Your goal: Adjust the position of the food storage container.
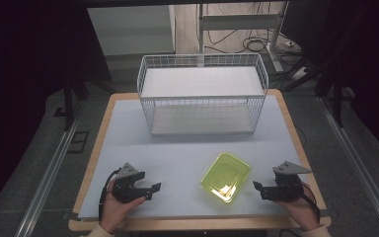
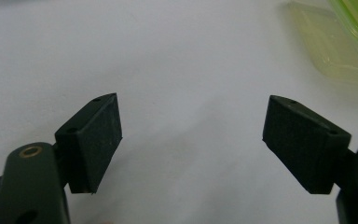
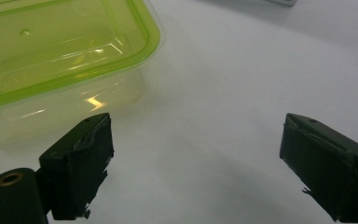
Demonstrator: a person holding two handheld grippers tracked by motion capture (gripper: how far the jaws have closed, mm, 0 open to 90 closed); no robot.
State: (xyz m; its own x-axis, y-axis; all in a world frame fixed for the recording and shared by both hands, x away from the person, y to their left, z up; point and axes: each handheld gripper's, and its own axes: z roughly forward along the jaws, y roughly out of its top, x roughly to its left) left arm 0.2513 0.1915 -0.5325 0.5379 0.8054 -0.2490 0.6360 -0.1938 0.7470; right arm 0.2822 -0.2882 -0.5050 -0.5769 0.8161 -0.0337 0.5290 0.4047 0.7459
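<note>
A yellow-green translucent plastic container point(image 1: 226, 177) lies on the white table top near the front, between my two grippers. My left gripper point(image 1: 152, 190) rests at the front left, jaws wide apart and pointing right toward the container, nothing between them. In the left gripper view its gripper point(image 2: 192, 140) frames bare table, with the container point(image 2: 349, 28) at the top right corner. My right gripper point(image 1: 257, 188) sits at the front right, open, close beside the container's right edge. The right gripper view has the container point(image 3: 60, 51) just ahead of the left jaw of its gripper point(image 3: 196, 163).
A white wire basket point(image 1: 202, 94) with a white floor stands at the back of the table point(image 1: 128, 133). The table's wooden edge runs along the front and sides. Dark floor, rails and cables surround it.
</note>
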